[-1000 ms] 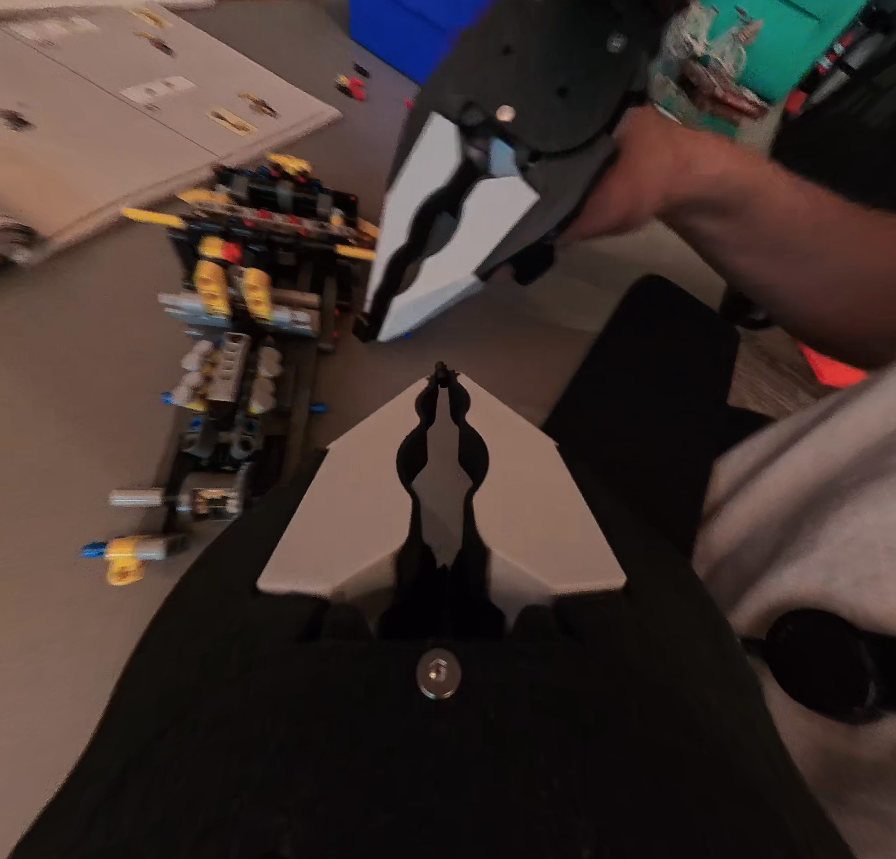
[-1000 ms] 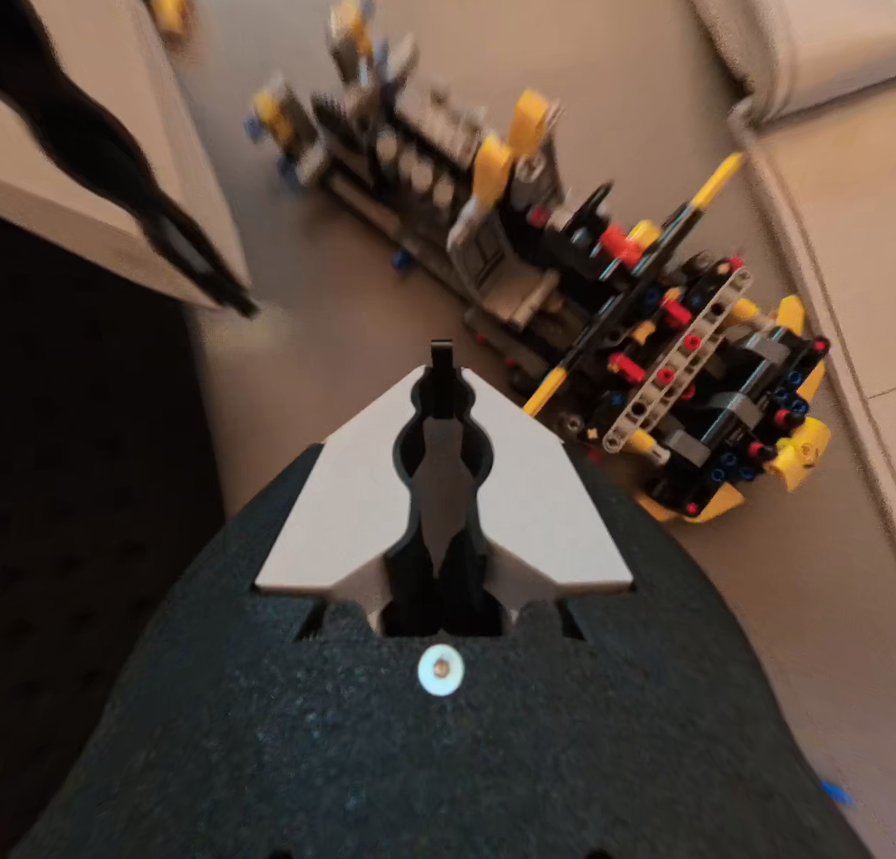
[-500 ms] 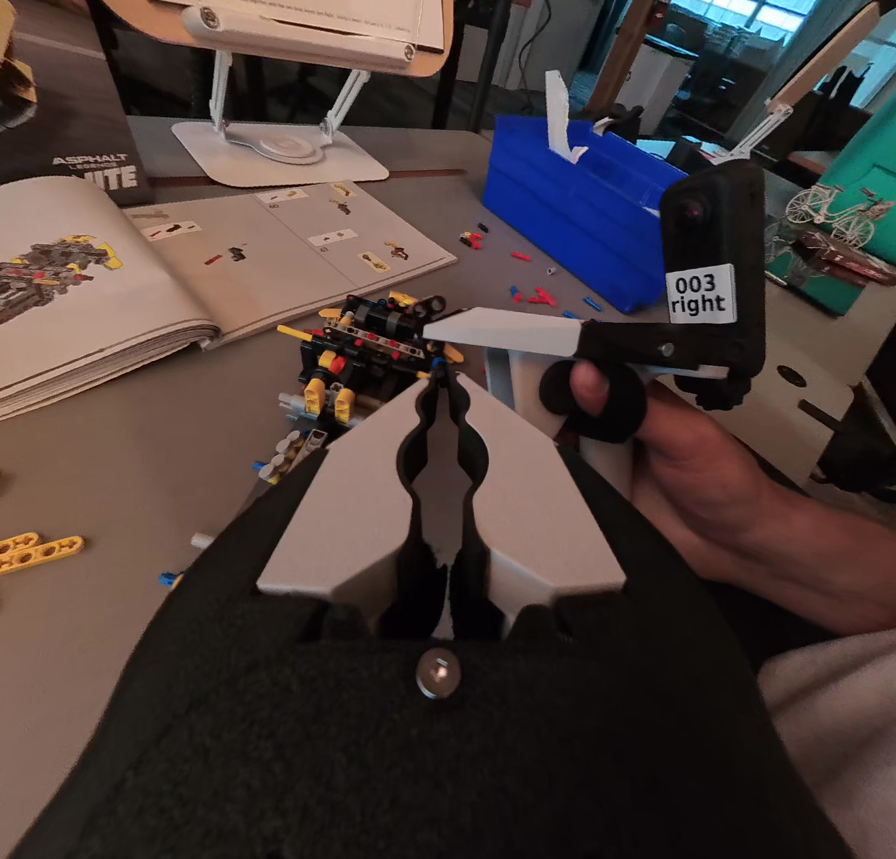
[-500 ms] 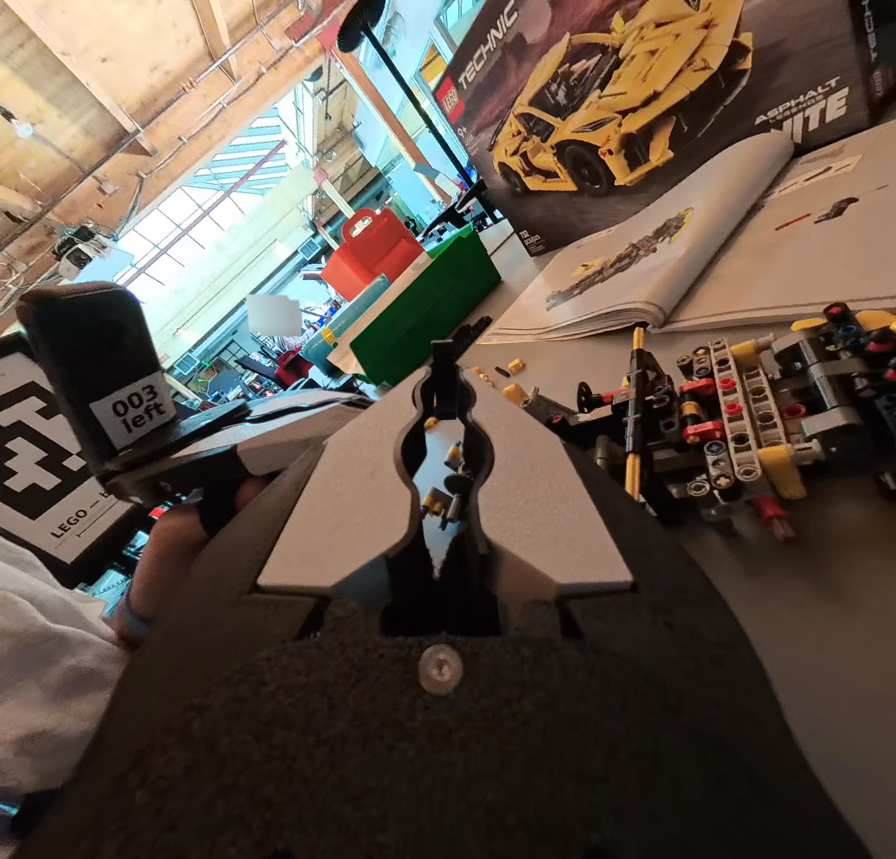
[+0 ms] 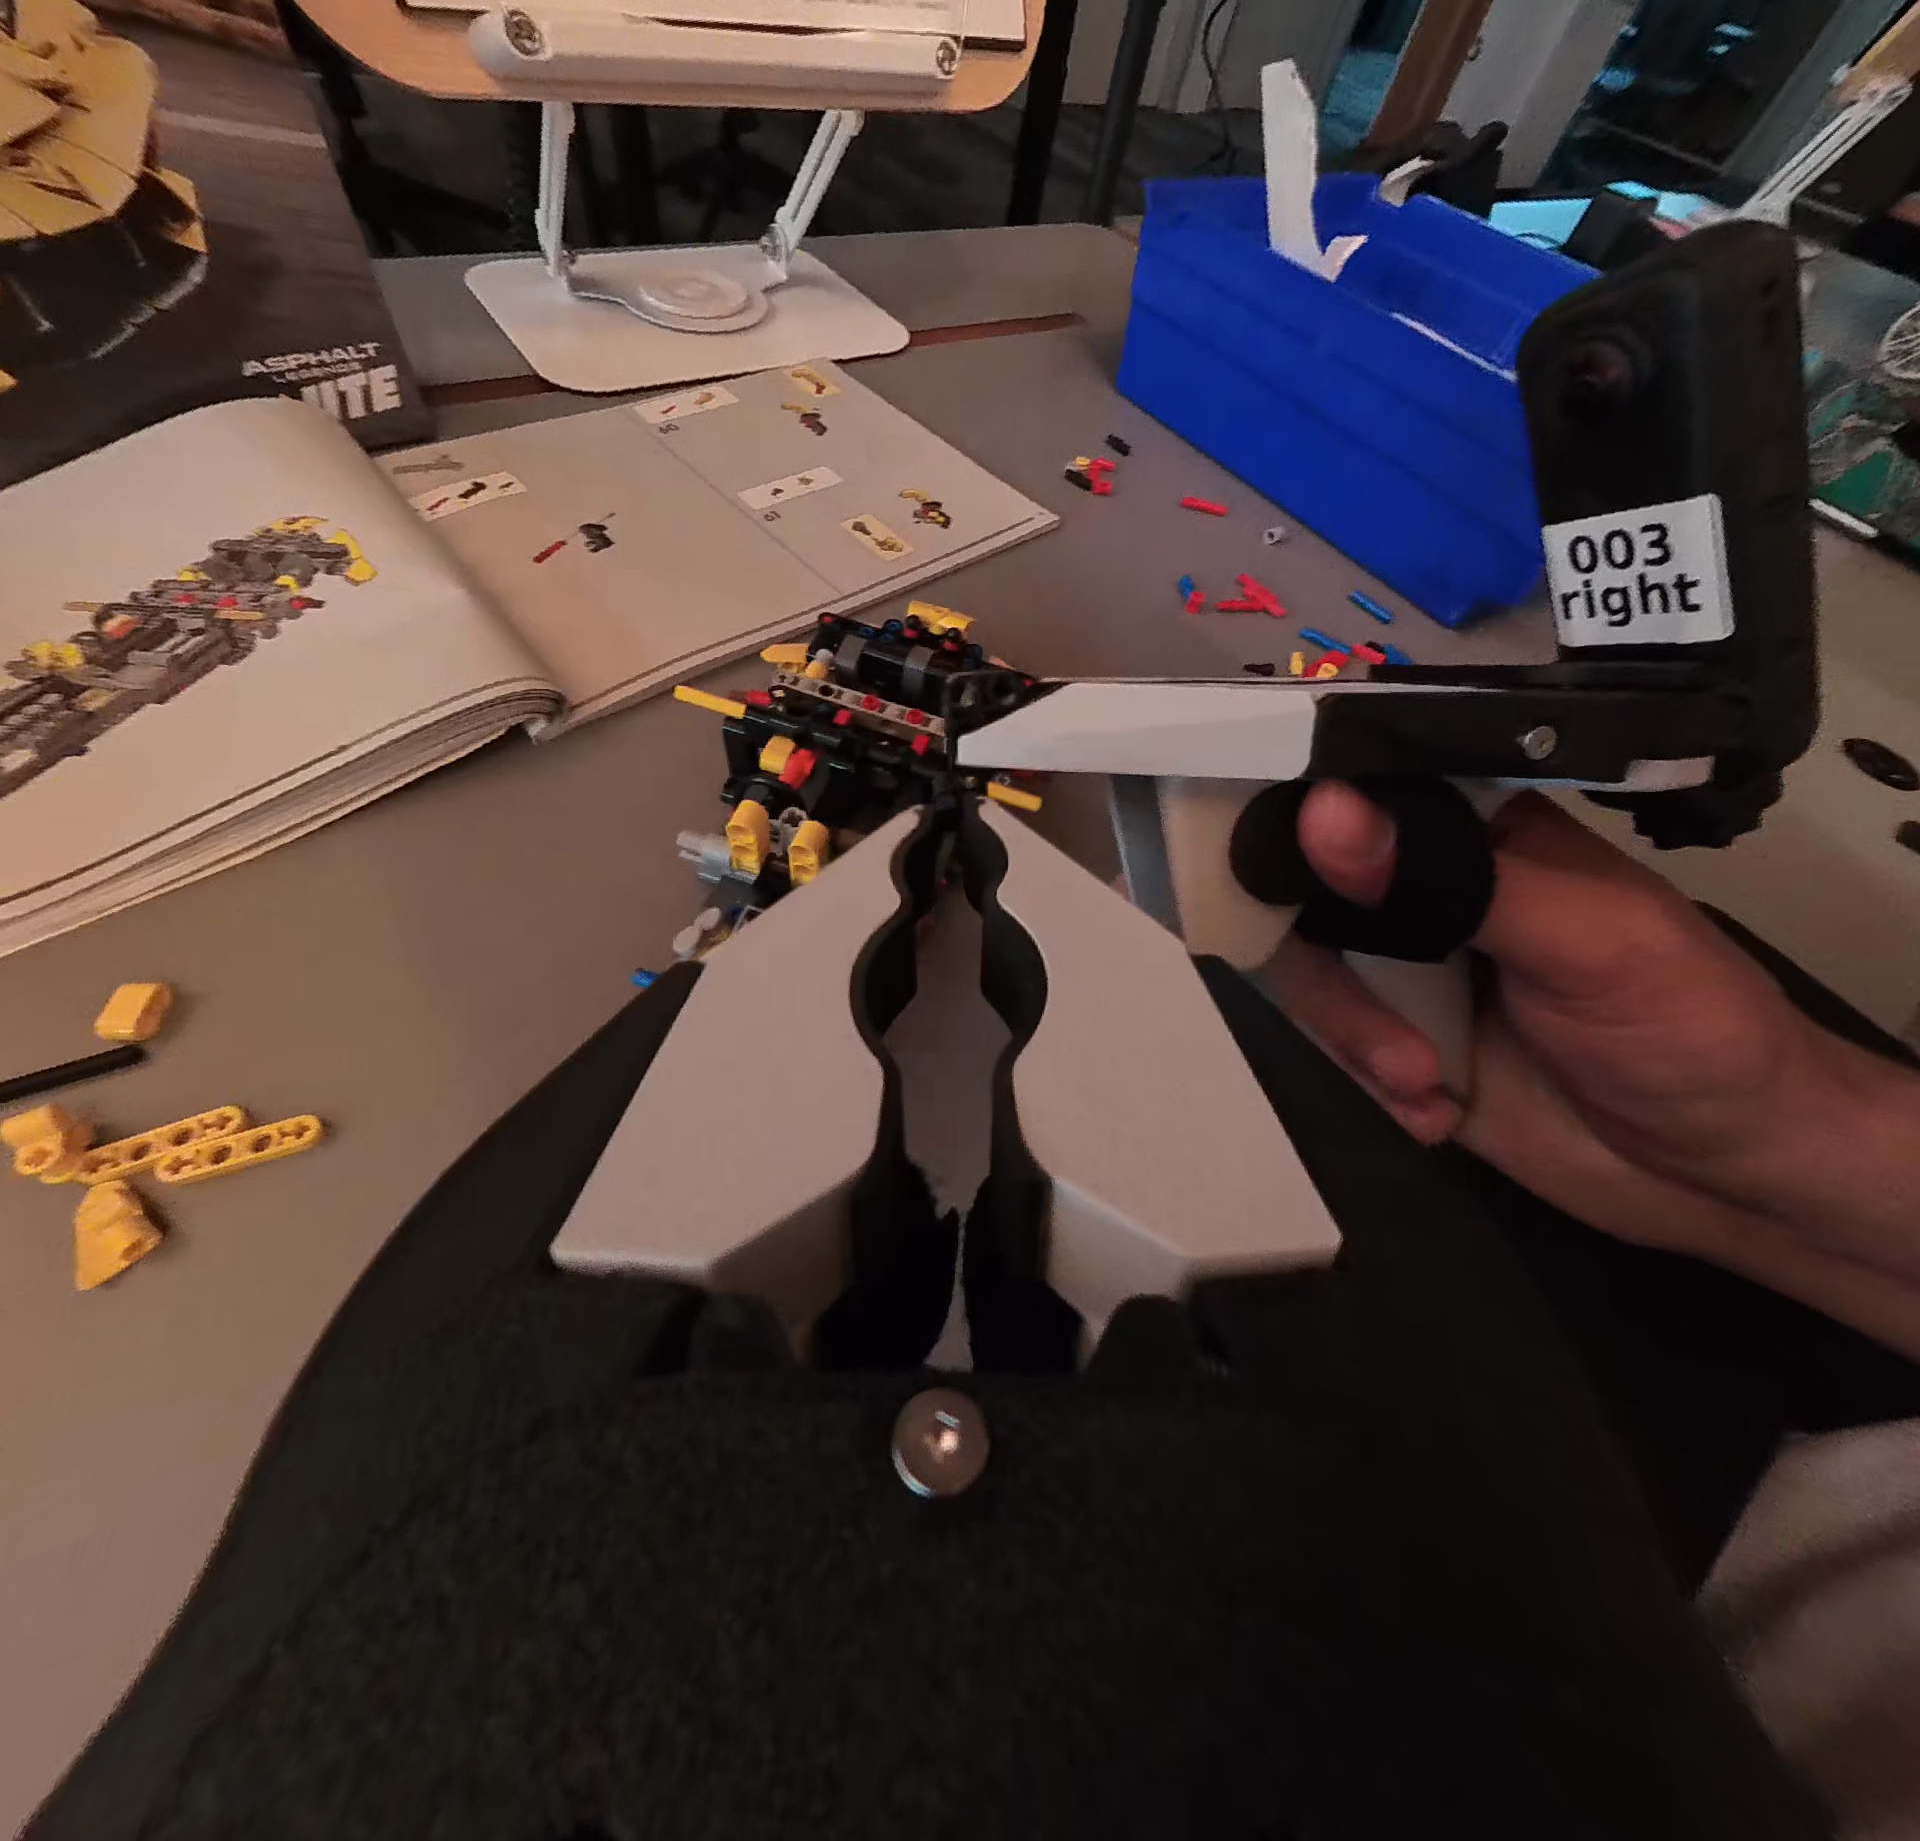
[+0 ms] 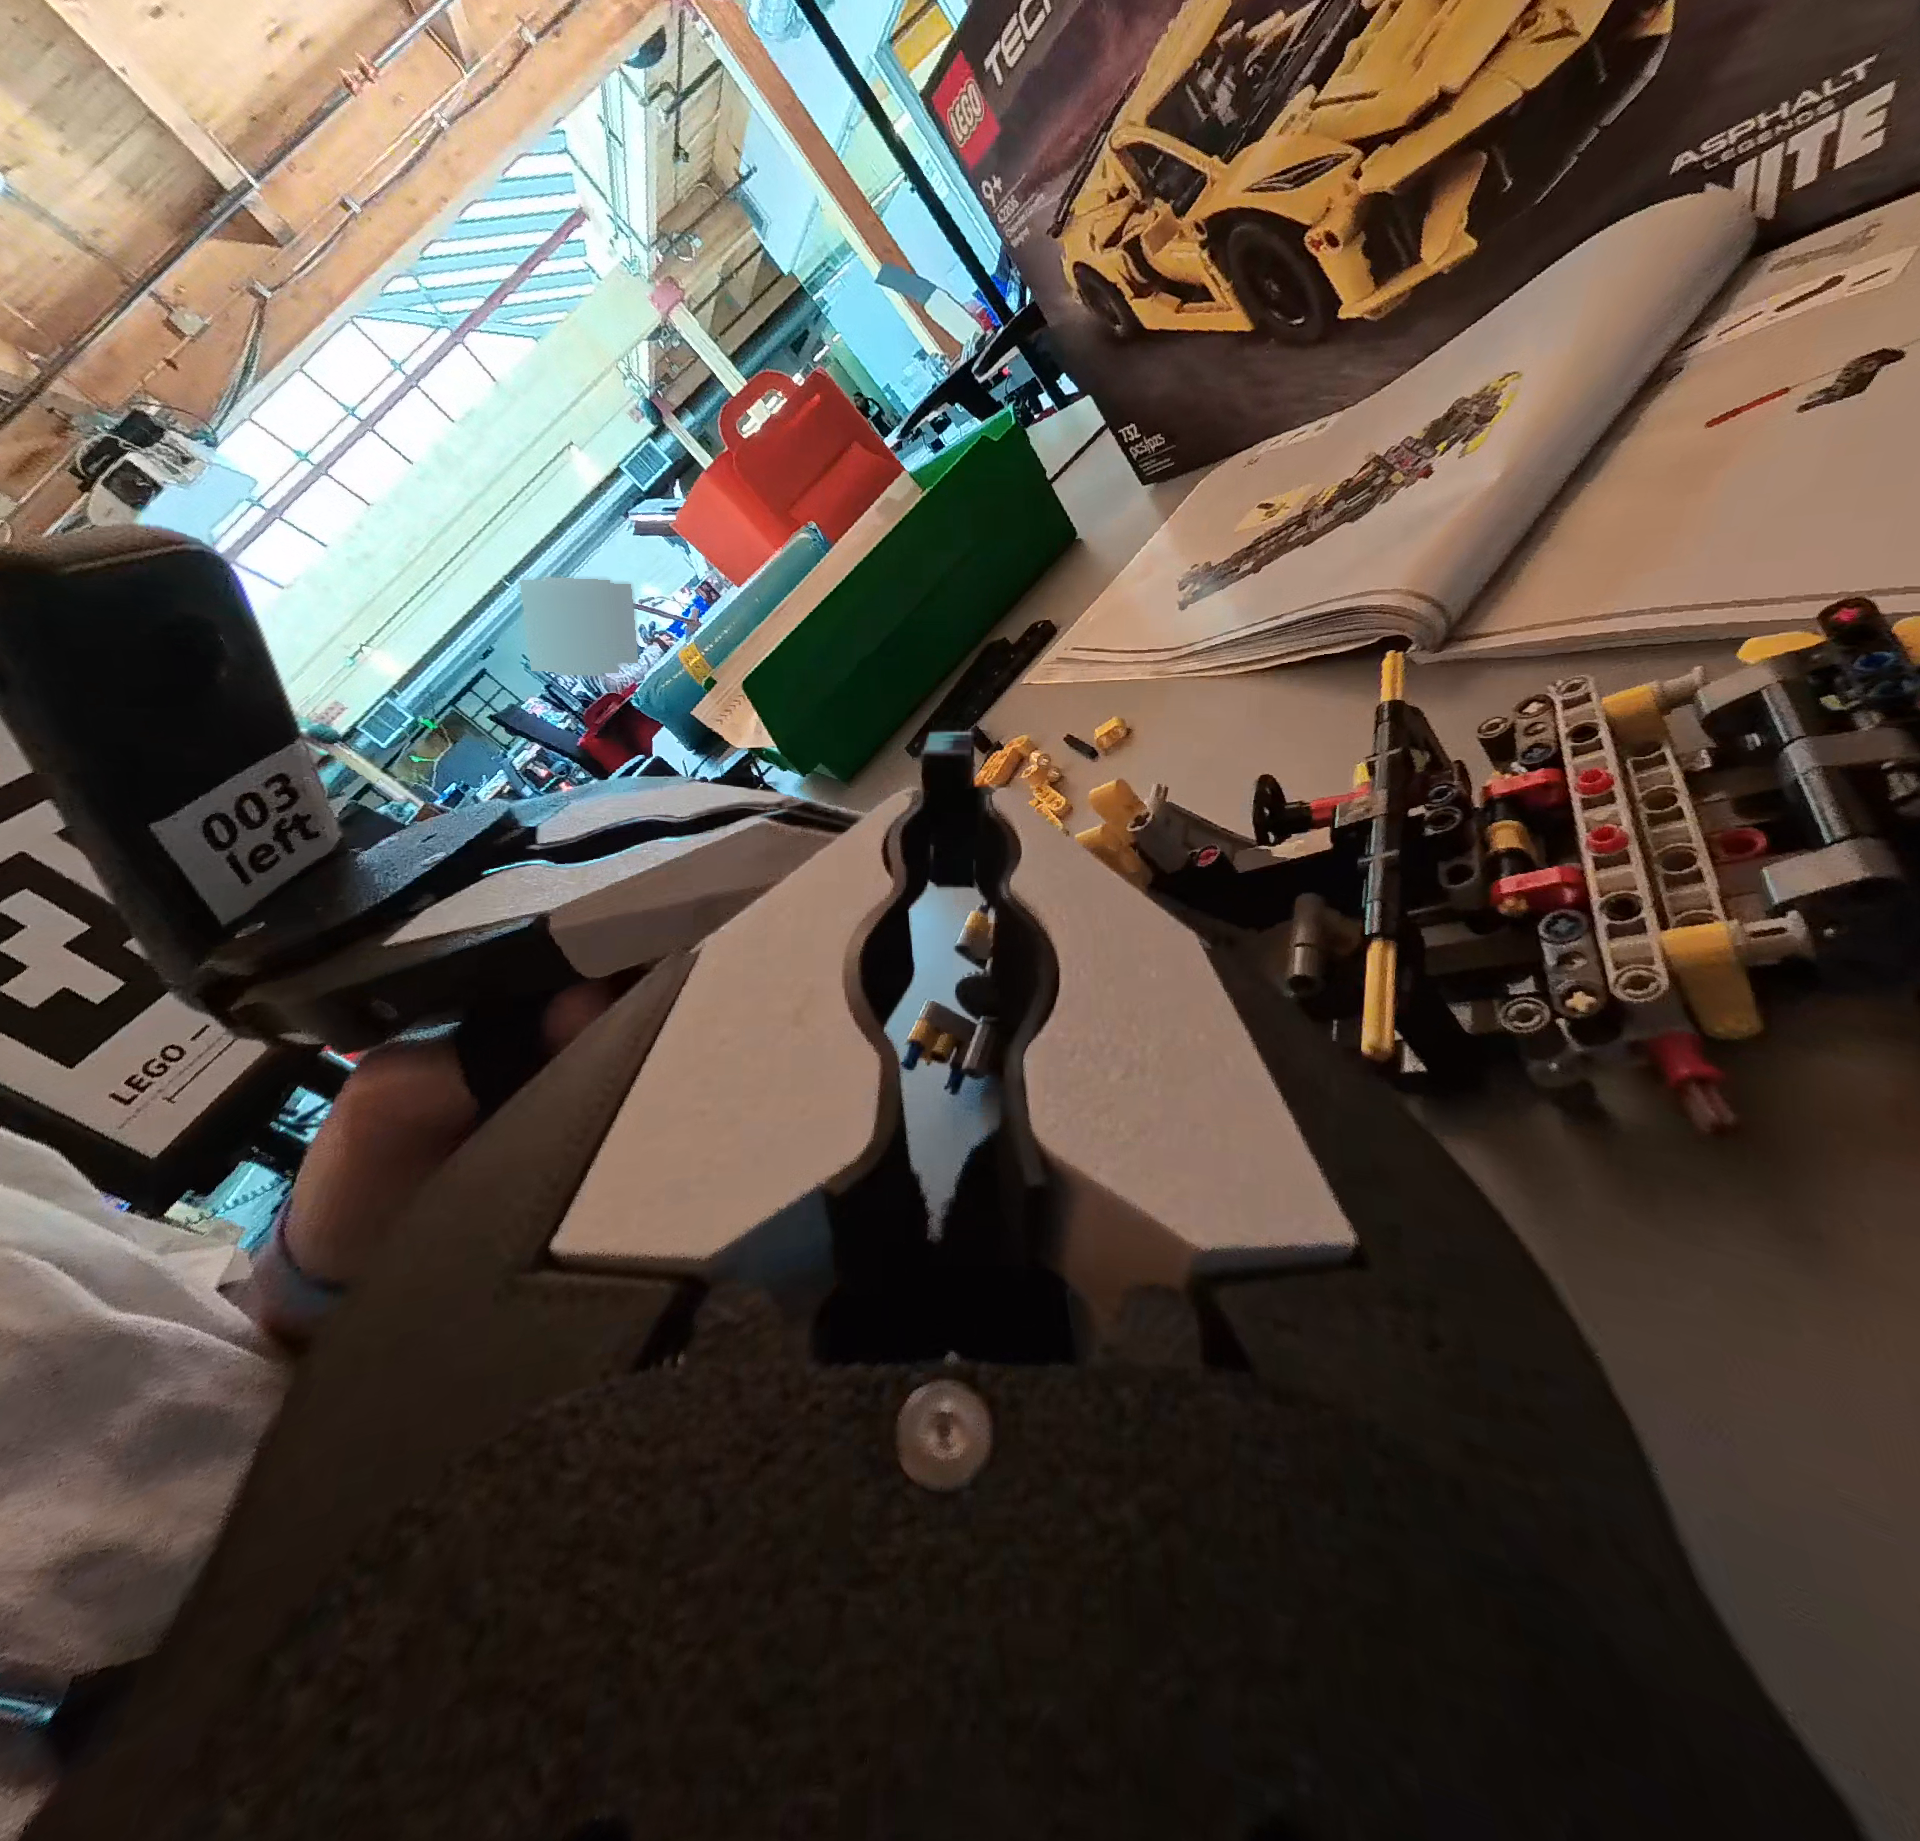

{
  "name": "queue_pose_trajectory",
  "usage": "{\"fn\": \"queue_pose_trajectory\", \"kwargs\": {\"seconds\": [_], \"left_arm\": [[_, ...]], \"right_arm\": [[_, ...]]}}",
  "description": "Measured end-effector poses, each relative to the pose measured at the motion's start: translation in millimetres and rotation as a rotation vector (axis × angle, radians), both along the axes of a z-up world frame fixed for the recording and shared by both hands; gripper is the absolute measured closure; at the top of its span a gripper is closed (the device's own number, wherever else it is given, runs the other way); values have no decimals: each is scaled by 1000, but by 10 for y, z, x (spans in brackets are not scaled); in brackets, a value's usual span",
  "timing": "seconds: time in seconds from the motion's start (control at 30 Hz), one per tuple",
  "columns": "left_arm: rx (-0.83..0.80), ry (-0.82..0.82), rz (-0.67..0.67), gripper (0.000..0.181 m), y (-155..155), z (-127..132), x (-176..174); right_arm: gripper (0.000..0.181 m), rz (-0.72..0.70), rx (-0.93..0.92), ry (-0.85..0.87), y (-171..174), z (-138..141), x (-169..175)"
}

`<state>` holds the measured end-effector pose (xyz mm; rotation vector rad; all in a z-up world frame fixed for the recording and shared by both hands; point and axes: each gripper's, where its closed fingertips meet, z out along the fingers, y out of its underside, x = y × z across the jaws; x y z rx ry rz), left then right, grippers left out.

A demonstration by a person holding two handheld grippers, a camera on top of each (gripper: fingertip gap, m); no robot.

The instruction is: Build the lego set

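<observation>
**Both claws level out beside the half-built car**

A second ago both claws looked steeply down at the table and the views were blurred; half a second ago they had tipped up to look across it, and now they sit much the same, only a little nearer the model.

The left claw (image 5: 948,804) has its tips pressed together with only the wavy slot behind them open; whether anything tiny is pinched there I cannot tell. Just past its tips lies the half-built car (image 5: 862,731), black and grey with yellow and red pins, on the grey table (image 5: 416,908). The right claw (image 5: 961,747) comes in from the right side, its point reaching the near end of the model, right above the left claw's tips; a hand (image 5: 1558,1043) grips its handle.

In the right wrist view the right claw (image 6: 948,768) is narrow too, clamped on a small black piece (image 6: 948,789) that sticks up between its tips. The model (image 6: 1621,856) lies to the right of it, the left claw (image 6: 727,820) just left.

Beyond the model is the open instruction book (image 5: 416,586), left of the left claw some loose yellow parts (image 5: 156,1157), far right a blue bin (image 5: 1330,389) with small red and blue pins (image 5: 1247,596) before it
</observation>
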<state>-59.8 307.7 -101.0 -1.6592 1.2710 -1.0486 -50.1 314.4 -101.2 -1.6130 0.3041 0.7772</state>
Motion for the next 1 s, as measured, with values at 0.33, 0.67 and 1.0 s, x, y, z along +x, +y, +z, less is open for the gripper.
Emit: {"fn": "queue_pose_trajectory", "kwargs": {"seconds": [0.33, 0.67, 1.0], "left_arm": [[-60, -2, -28, 176, -43, 65, -47], [-39, 34, -25, 176, -29, 12, -41], [38, 87, -42, 177, -41, -38, -41]], "right_arm": [[174, -23, 41, -49, 5, 50, -18], [174, -10, 28, -110, 12, 18, -80], [174, 20, -15, -61, 21, -39, -105]]}}
